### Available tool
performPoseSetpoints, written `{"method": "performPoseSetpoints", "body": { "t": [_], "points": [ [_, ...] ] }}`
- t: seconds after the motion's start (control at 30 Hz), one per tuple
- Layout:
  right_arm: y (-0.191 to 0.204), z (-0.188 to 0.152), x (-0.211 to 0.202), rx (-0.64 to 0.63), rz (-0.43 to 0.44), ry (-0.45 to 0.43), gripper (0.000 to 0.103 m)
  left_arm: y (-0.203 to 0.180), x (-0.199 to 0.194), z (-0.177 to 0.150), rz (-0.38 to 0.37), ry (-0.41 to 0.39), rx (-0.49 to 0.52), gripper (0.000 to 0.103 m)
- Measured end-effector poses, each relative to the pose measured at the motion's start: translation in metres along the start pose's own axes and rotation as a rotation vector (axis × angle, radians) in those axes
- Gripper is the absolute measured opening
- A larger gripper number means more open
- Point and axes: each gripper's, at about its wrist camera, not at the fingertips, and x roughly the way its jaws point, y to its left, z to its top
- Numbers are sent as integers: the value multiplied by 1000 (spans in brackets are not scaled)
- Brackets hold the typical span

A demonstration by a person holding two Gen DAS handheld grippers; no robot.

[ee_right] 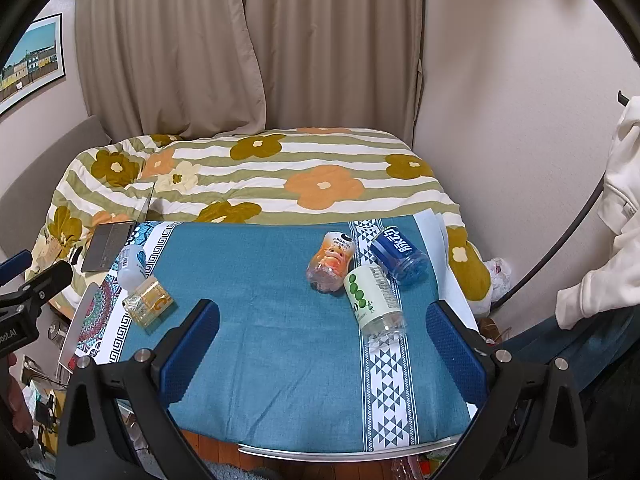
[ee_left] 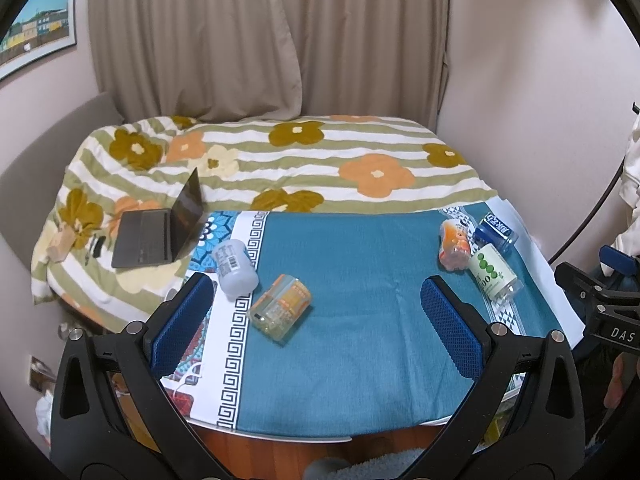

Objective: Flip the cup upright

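Observation:
Several cups lie on their sides on a blue cloth point(ee_left: 352, 320) over a small table. On the left are a frosted white cup point(ee_left: 236, 267) point(ee_right: 130, 266) and a clear cup with orange print point(ee_left: 280, 306) point(ee_right: 147, 300). On the right are an orange cartoon cup point(ee_left: 454, 244) point(ee_right: 331, 260), a green-dotted white cup point(ee_left: 494, 274) point(ee_right: 372, 300) and a blue cup point(ee_left: 496, 232) point(ee_right: 398, 254). My left gripper point(ee_left: 316, 308) is open and empty, above the table's front, the orange-print cup just inside its left finger. My right gripper point(ee_right: 324, 332) is open and empty, in front of the right-hand group.
Behind the table is a bed with a flowered striped quilt point(ee_left: 280, 160). An open laptop point(ee_left: 160, 232) lies on it at the left. Curtains point(ee_left: 260, 40) and walls close the back. A white garment point(ee_right: 616, 220) hangs at the right.

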Motion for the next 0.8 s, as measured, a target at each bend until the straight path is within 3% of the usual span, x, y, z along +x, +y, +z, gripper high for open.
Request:
{"method": "performPoseSetpoints", "body": {
  "t": [0.8],
  "points": [
    [-1, 9, 1, 10, -14, 16, 103, 4, 7, 4, -20, 28, -6, 103]
  ]
}}
